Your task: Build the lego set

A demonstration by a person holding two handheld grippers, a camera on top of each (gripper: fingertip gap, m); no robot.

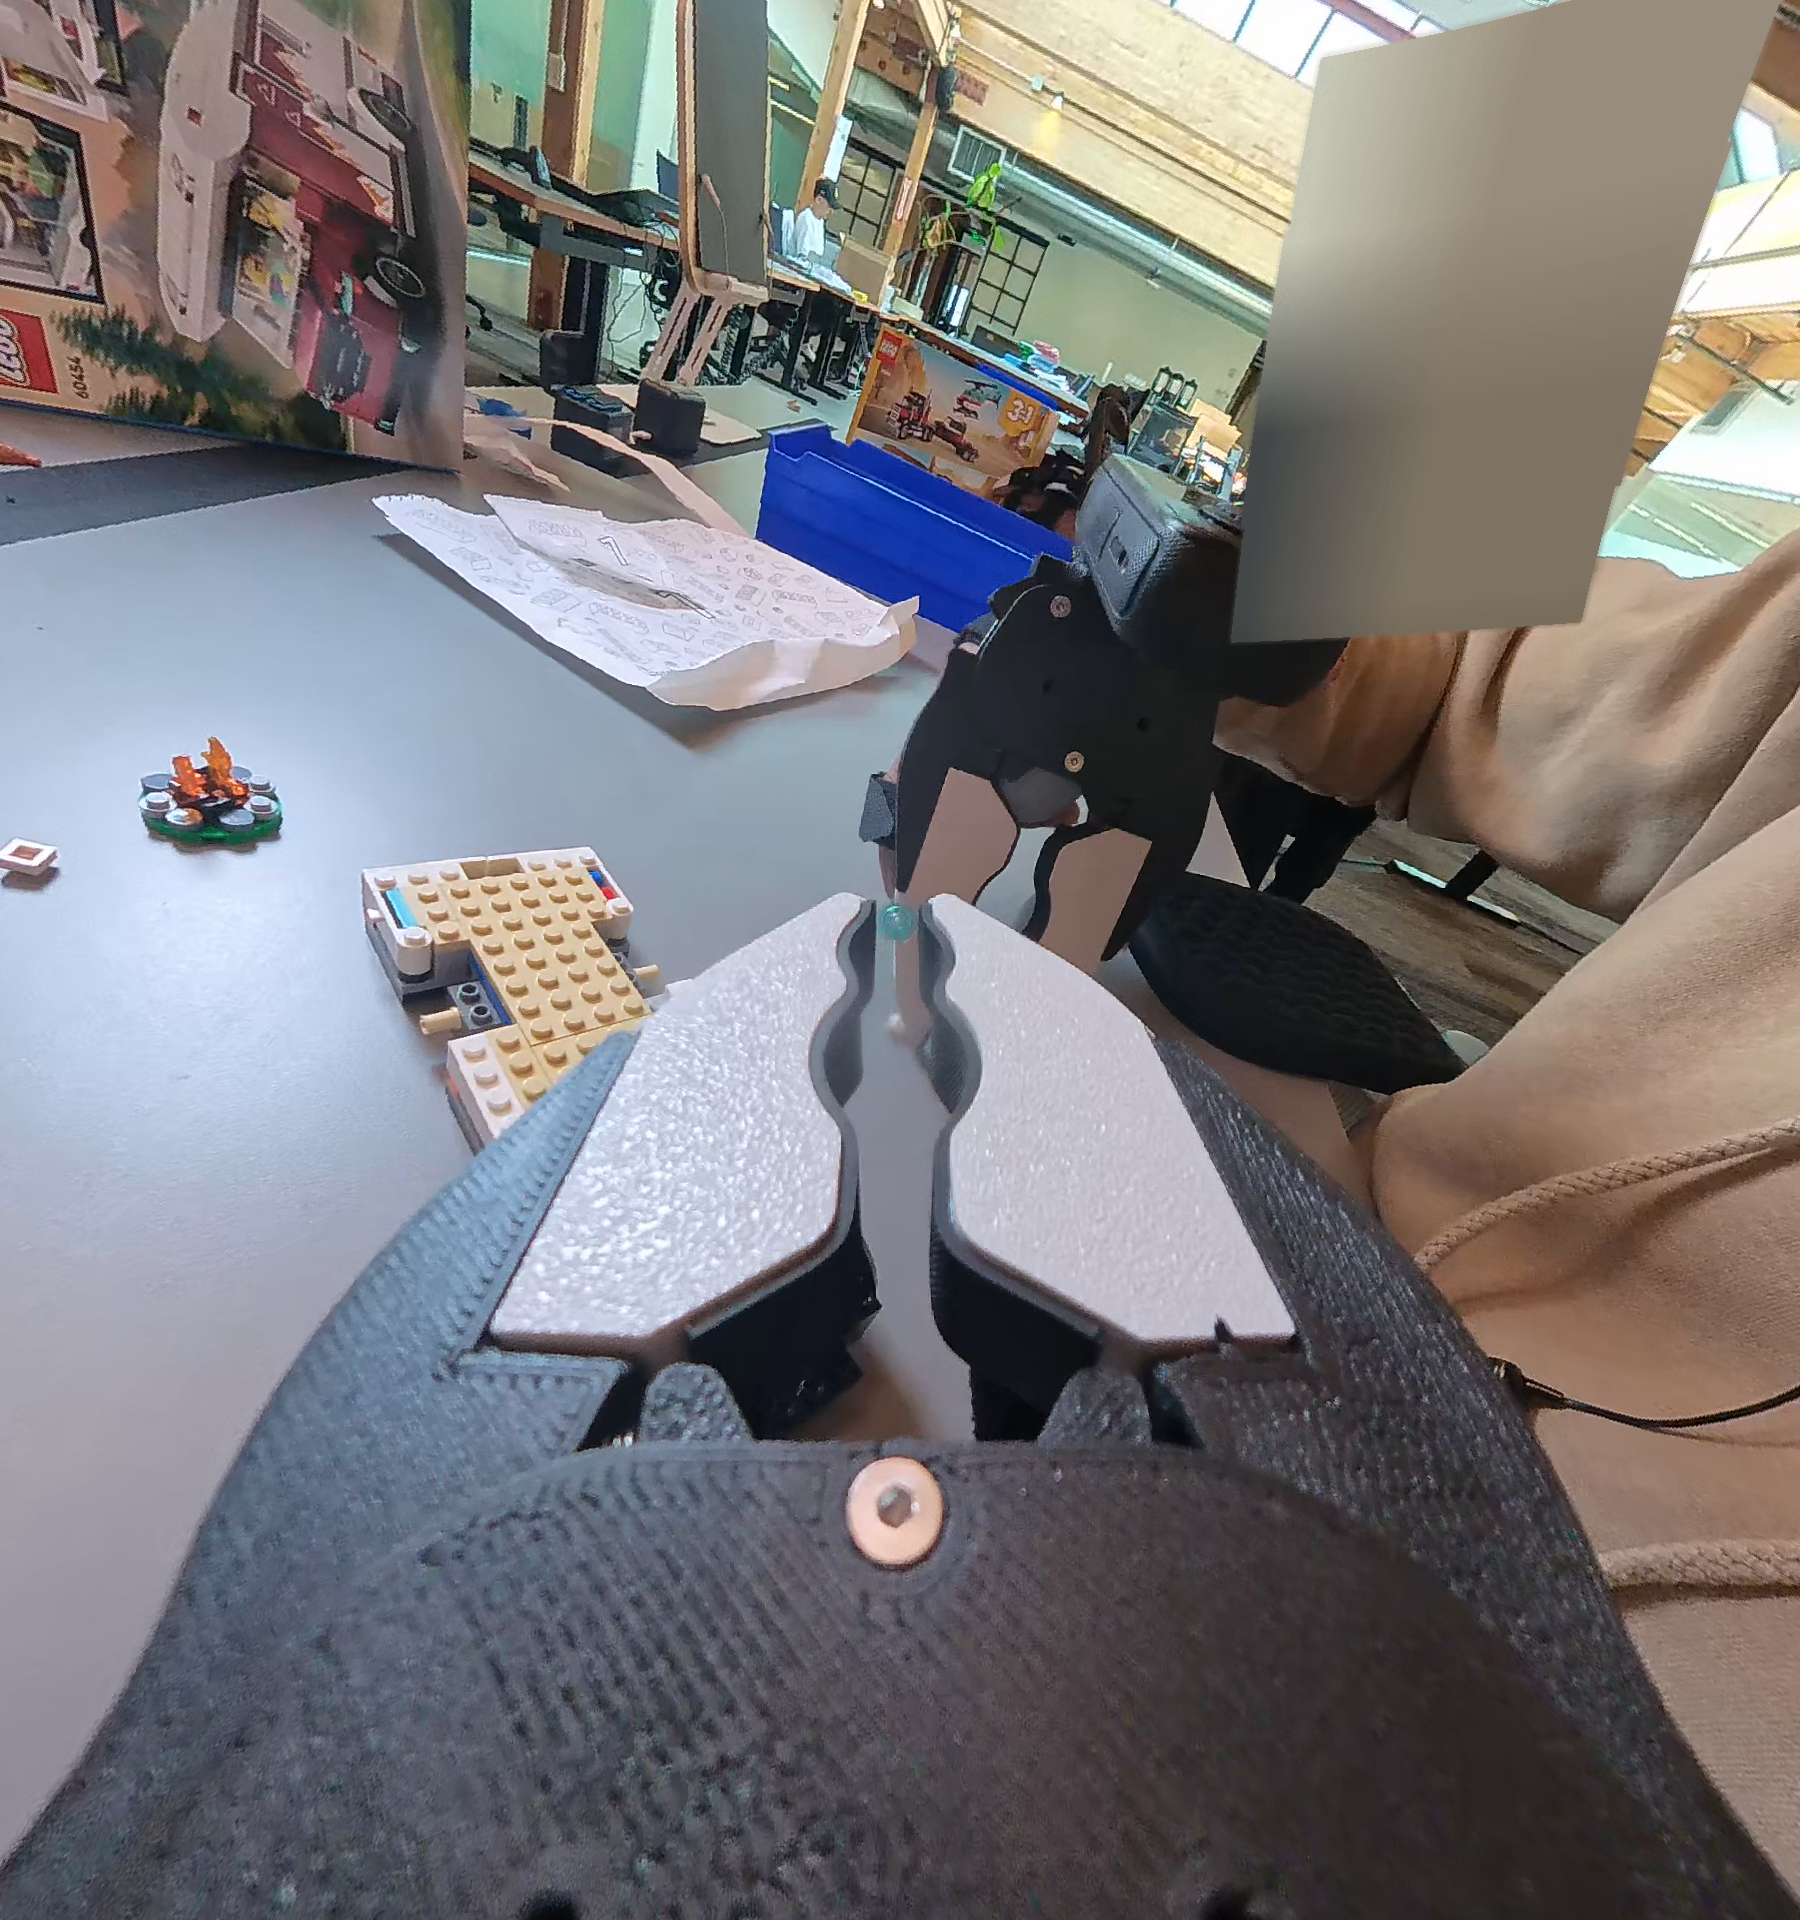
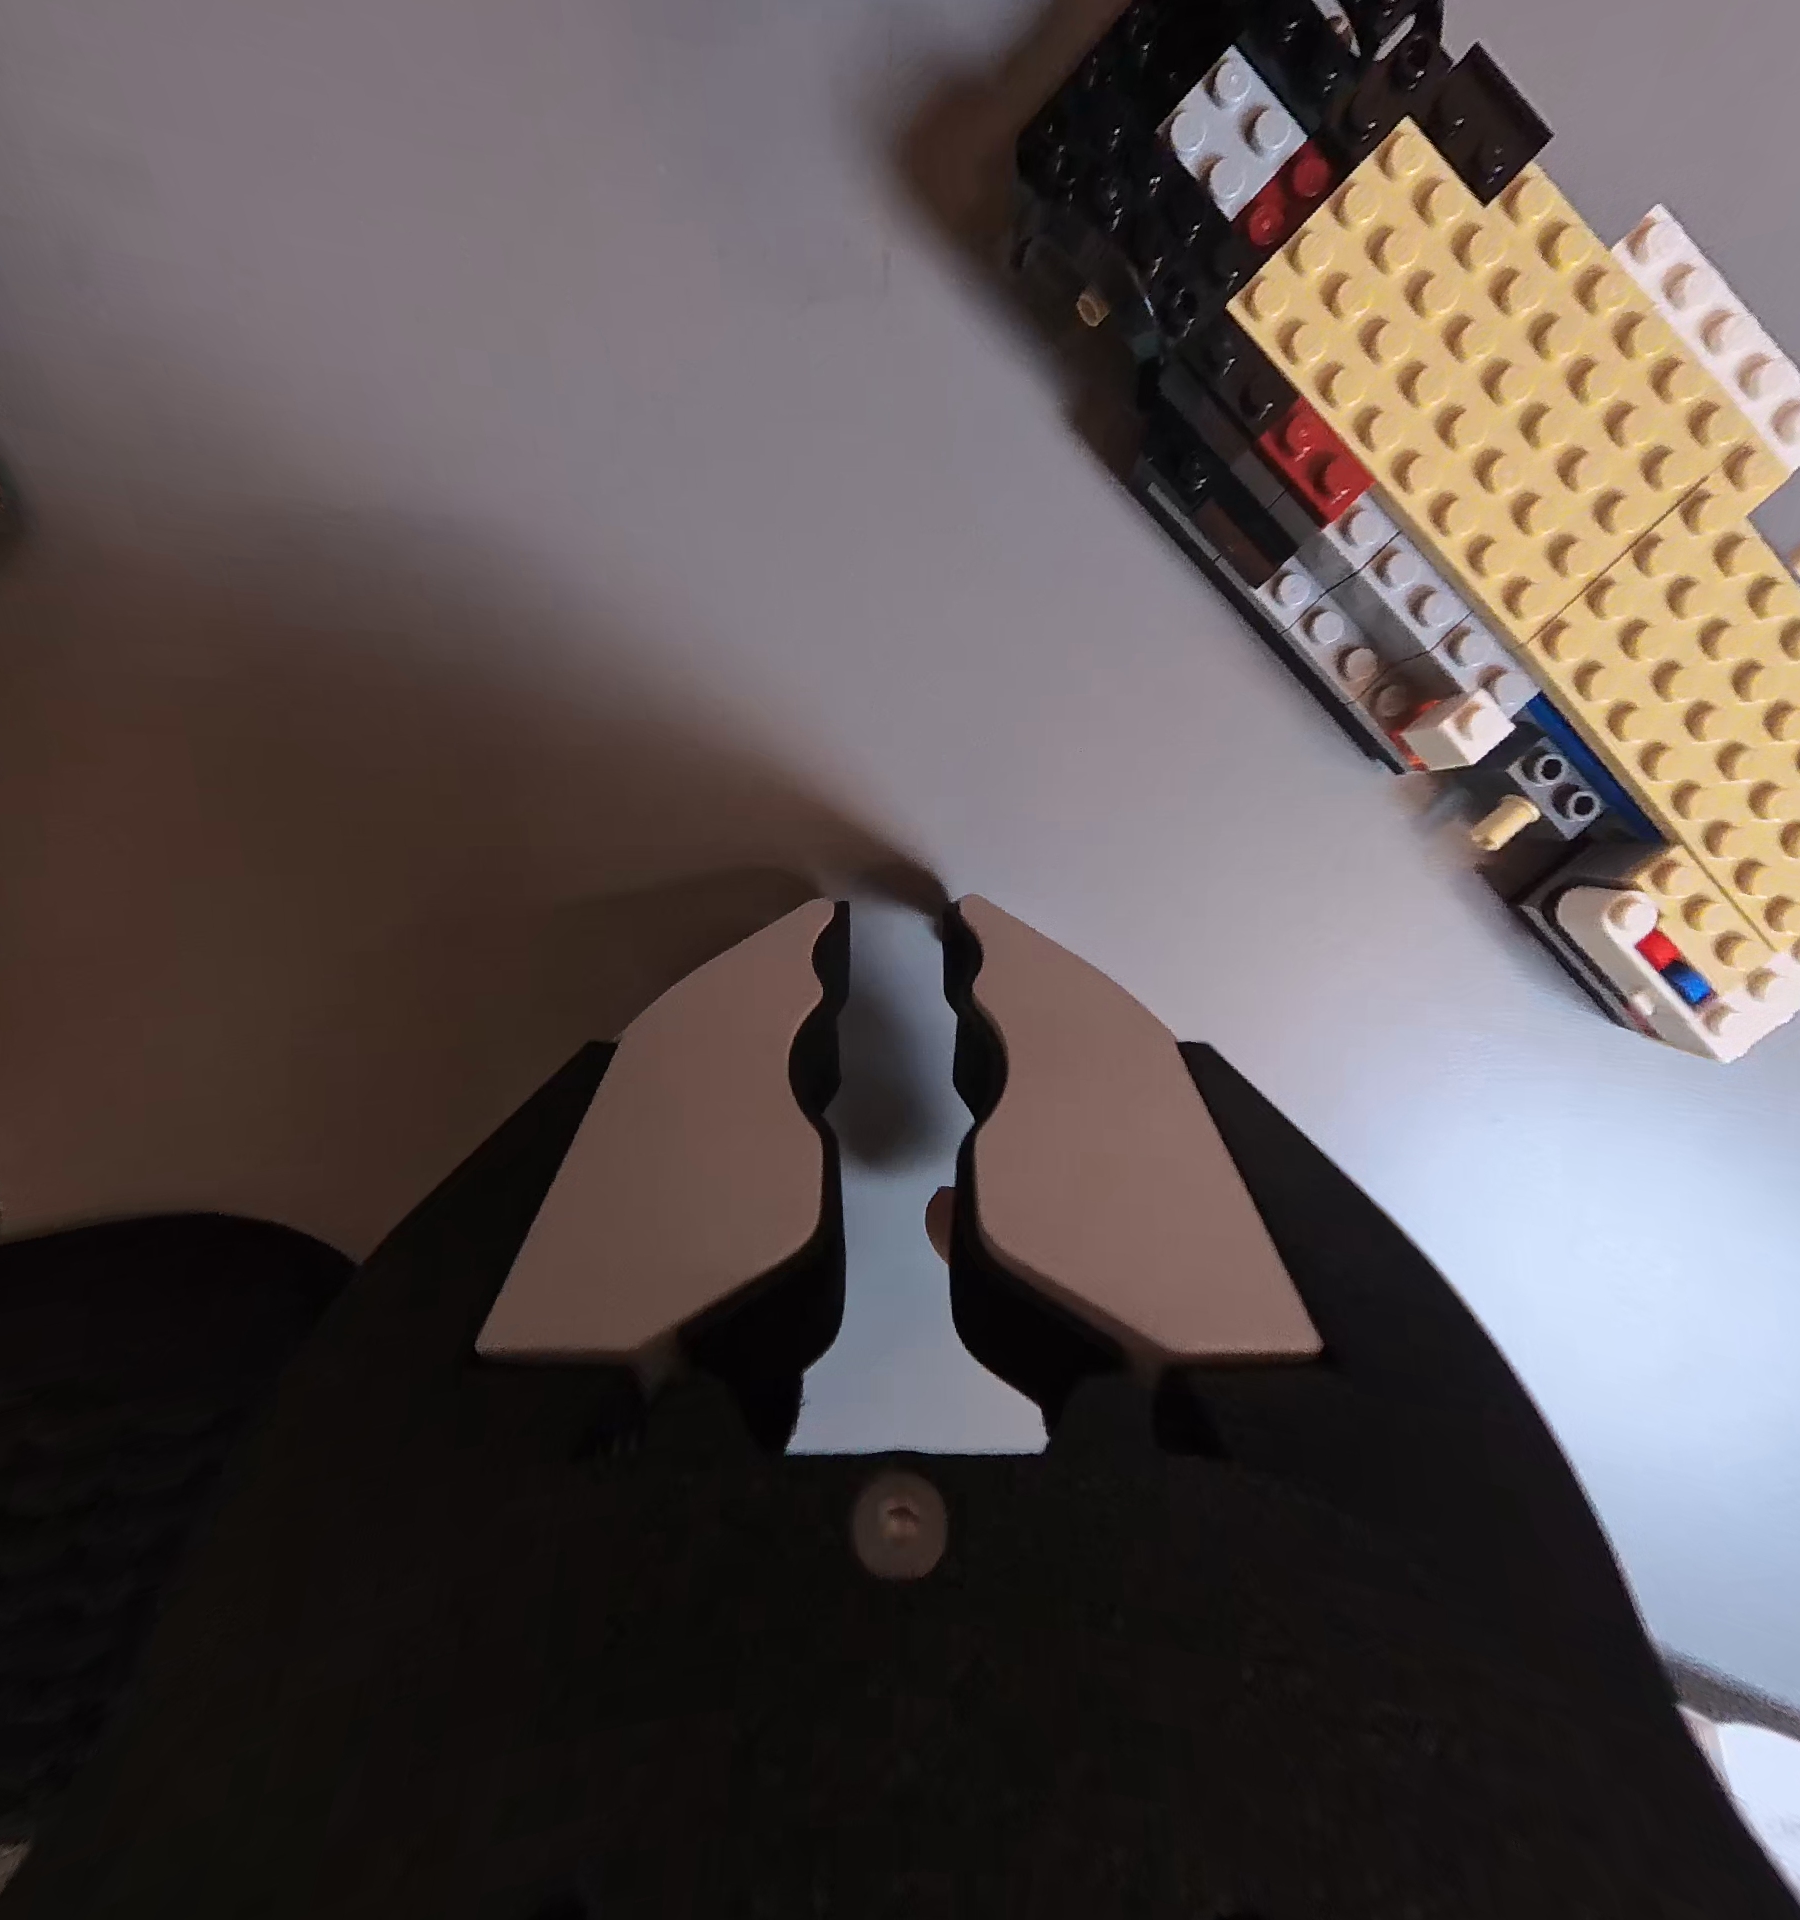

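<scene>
Grey tabletop (image 1: 200, 1091) fills my view. My left gripper (image 1: 897, 920) pinches a small translucent teal round stud (image 1: 896, 923) at its tips, right of the tan studded brick build (image 1: 522, 935). My right gripper (image 2: 894, 914) stands narrowly parted, bare, over the table.

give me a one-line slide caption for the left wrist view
Left gripper pinches a small teal round stud at its fingertips above the grey table, beside a tan brick build.

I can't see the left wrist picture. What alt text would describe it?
A grey-padded claw pinches a tiny translucent teal round stud at its tips above a grey table. A tan-studded brick model lies left; a second black claw points down just beyond.
</scene>
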